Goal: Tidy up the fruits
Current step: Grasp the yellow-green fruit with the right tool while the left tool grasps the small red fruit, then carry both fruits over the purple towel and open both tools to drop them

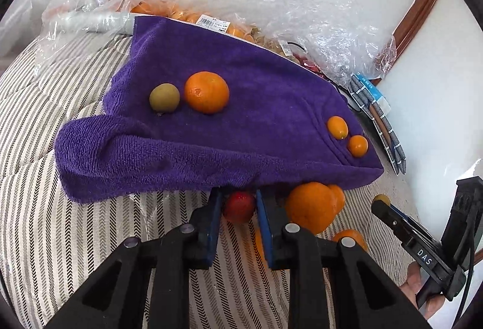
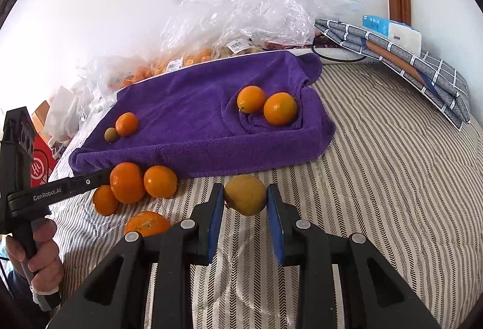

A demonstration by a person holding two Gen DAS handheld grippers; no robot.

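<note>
While your right gripper (image 2: 245, 202) holds the yellow fruit (image 2: 245, 198) ready for the purple towel (image 2: 196, 114), your left gripper (image 1: 238, 208) stands narrowly around the red fruit (image 1: 239, 206); closed or not, I cannot tell.

A towel (image 2: 196, 117) lies on the bed (image 2: 377, 178), with bags (image 2: 256, 11) behind it by the wall. On the towel, two fruits (image 2: 122, 126) sit left and two (image 2: 267, 105) right. More fruit (image 2: 135, 184) lies on the bed just before its left front edge.
</note>
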